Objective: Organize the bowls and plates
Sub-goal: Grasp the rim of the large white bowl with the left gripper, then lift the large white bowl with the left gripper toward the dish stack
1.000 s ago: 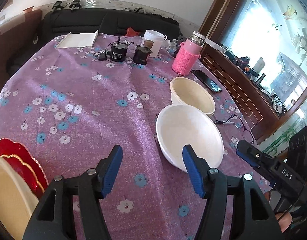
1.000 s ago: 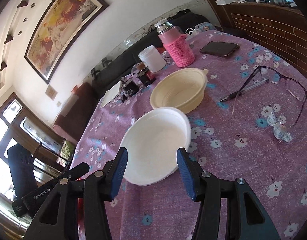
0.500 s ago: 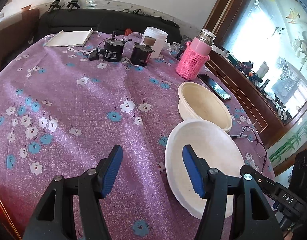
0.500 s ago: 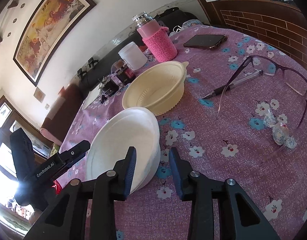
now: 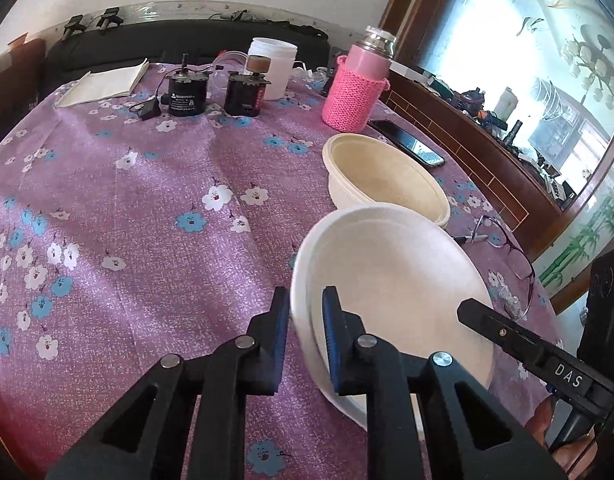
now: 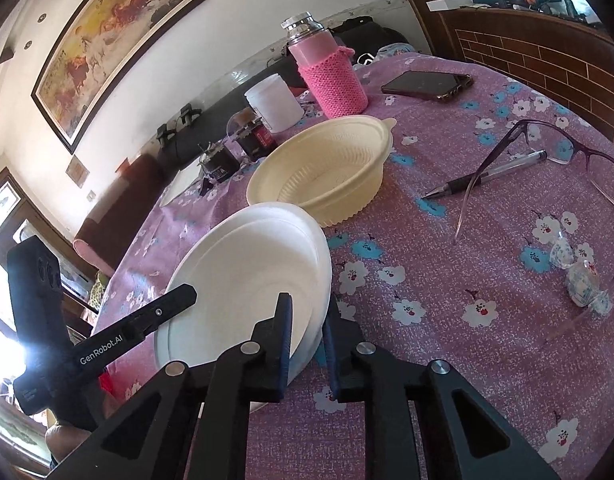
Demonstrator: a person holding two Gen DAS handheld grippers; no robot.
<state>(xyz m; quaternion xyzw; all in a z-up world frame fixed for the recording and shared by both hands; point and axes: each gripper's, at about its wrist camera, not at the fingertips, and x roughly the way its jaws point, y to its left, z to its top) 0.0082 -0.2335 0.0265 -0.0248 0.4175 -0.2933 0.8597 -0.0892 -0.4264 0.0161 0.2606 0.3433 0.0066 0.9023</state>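
Note:
A shallow white foam bowl (image 5: 395, 292) (image 6: 243, 280) sits on the purple flowered tablecloth, tilted a little. My left gripper (image 5: 305, 304) has the bowl's left rim between its blue pads, its jaws closing and pressing on it. My right gripper (image 6: 307, 312) grips the opposite rim, its jaws closing tight. Each gripper's black finger also shows at the edge of the other view. Just behind and touching the white bowl stands a cream plastic bowl (image 5: 387, 184) (image 6: 327, 172), empty.
A pink knit-covered flask (image 5: 355, 88), a white jar (image 5: 271, 64), two black motors (image 5: 187, 94) and a notebook (image 5: 103, 84) stand at the back. Phone (image 6: 427, 84), glasses (image 6: 547, 168), pen (image 6: 487, 176) and a wrapper (image 6: 579, 276) lie on the right.
Both grippers came down and in to the white bowl and went from open to shut on its opposite rims. The red plates have left the left wrist view.

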